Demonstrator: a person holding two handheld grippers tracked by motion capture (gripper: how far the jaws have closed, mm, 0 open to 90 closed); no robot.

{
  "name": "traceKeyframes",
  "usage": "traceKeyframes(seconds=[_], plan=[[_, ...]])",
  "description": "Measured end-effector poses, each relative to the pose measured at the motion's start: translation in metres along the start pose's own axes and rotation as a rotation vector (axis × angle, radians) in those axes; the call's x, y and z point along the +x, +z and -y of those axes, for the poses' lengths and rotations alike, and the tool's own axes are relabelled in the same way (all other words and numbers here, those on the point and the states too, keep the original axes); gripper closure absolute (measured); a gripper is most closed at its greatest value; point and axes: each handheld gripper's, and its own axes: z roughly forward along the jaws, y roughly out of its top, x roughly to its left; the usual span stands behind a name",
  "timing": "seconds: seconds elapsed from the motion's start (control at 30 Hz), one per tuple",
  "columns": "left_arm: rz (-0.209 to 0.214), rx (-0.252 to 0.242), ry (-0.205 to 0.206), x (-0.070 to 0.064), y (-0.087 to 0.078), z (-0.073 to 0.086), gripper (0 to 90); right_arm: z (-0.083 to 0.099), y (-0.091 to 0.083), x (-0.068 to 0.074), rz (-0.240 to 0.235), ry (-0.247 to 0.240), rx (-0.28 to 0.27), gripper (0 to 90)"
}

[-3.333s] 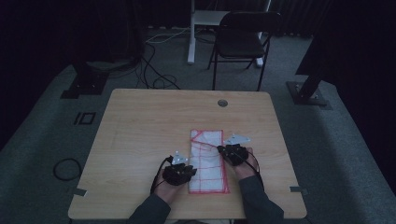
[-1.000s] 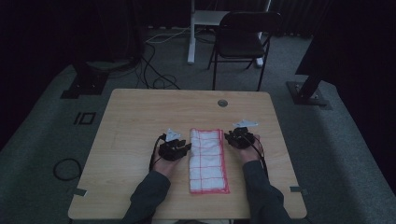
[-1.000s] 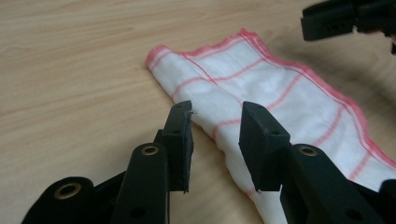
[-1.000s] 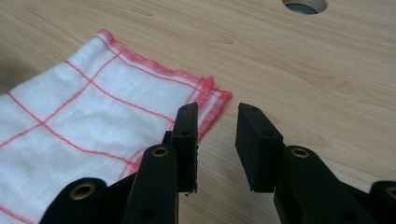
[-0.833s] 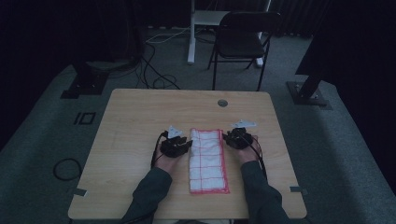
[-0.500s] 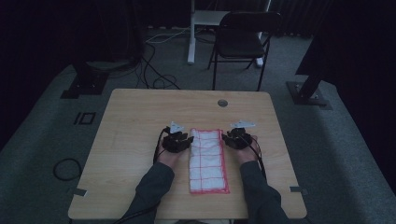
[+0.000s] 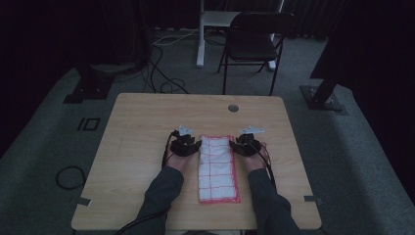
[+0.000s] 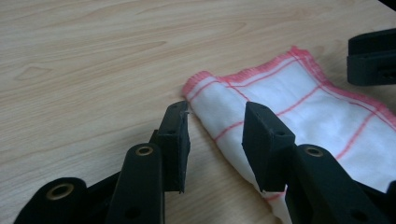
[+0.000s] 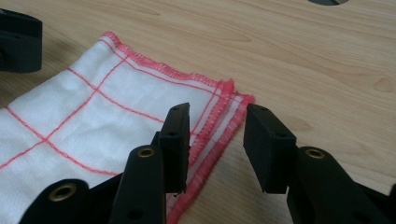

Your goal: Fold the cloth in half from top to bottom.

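Note:
A white cloth with a red grid and red hem (image 7: 218, 168) lies folded into a long strip on the wooden table (image 7: 147, 127). My left gripper (image 7: 192, 146) sits at the cloth's far left corner, open. In the left gripper view the folded edge of the cloth (image 8: 299, 102) runs between my left gripper's (image 8: 215, 135) jaws. My right gripper (image 7: 242, 145) is at the far right corner, open. In the right gripper view the layered hem of the cloth (image 9: 93, 112) lies between my right gripper's (image 9: 215, 135) jaws.
A round grommet hole (image 7: 233, 107) sits near the table's far edge. A black folding chair (image 7: 257, 41) and a white post stand beyond the table. Cables lie on the grey floor at the left.
The cloth went from half open to a narrow folded strip. Both grippers moved from its near part to its far corners, and over the last second they closed in on its edges.

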Motion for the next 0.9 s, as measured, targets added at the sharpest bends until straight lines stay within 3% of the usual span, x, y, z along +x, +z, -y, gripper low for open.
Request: traceKeyframes(seconds=[0.37, 0.7, 0.9], plan=[[-0.006, 0.018, -0.023, 0.002, 0.013, 0.004, 61.0, -0.001, 0.016, 0.005, 0.011, 0.005, 0.030, 58.2], [-0.016, 0.036, -0.041, 0.001, 0.020, 0.003, 60.8, -0.003, 0.026, 0.001, 0.061, 0.077, 0.027, 56.5], [-0.017, 0.040, -0.052, 0.000, 0.022, 0.003, 60.8, -0.008, 0.026, 0.003, 0.086, 0.074, 0.009, 56.9]])
